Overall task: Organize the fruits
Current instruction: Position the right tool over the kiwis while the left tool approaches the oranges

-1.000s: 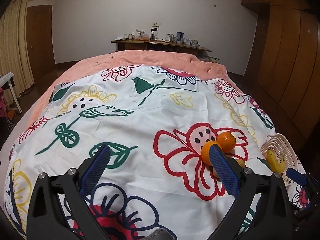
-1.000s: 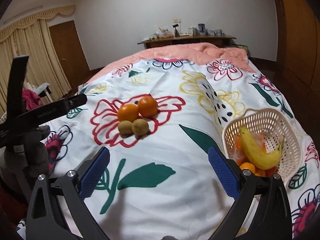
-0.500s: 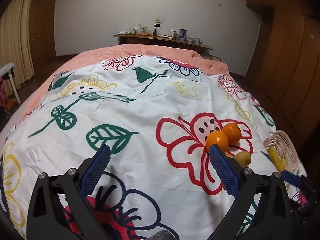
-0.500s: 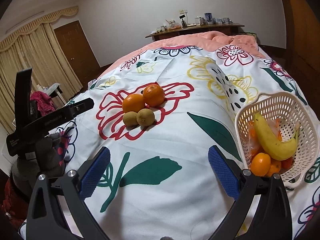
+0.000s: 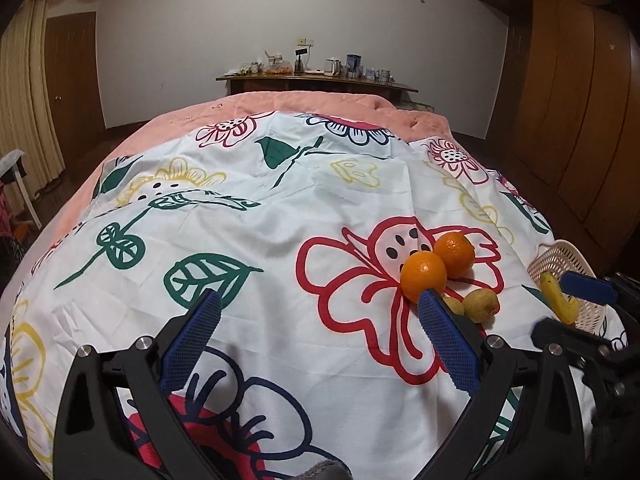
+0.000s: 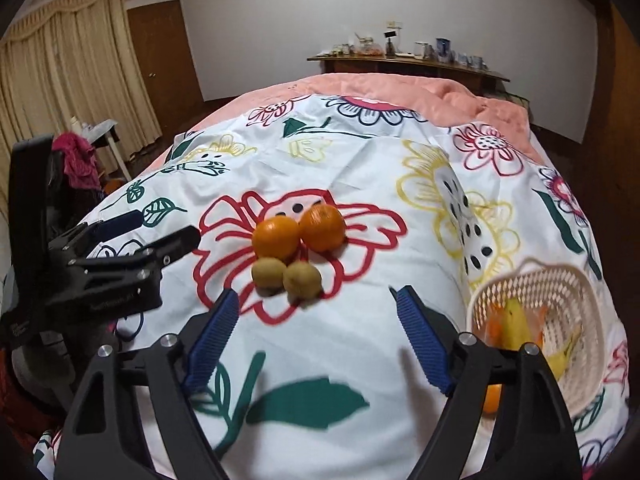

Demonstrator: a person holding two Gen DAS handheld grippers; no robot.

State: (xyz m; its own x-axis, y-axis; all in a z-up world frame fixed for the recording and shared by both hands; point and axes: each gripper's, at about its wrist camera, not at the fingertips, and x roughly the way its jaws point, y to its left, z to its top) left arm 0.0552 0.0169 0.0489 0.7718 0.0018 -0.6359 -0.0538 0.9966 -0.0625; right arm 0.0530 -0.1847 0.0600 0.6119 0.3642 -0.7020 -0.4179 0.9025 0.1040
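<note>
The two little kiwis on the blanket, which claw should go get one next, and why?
Probably the right gripper: ease it forward and down over the nearer kiwi. Its jaws are closing with nothing between them, and the kiwis lie loose just ahead of it, while the basket with the banana sits close on its right.

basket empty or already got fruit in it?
Not empty. The basket holds a banana and some orange fruit; two oranges and two kiwis lie outside.

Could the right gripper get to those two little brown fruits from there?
Probably yes. The right gripper has nothing between its closing jaws, and the two brown fruits lie just ahead on the bedspread, with nothing between.
</note>
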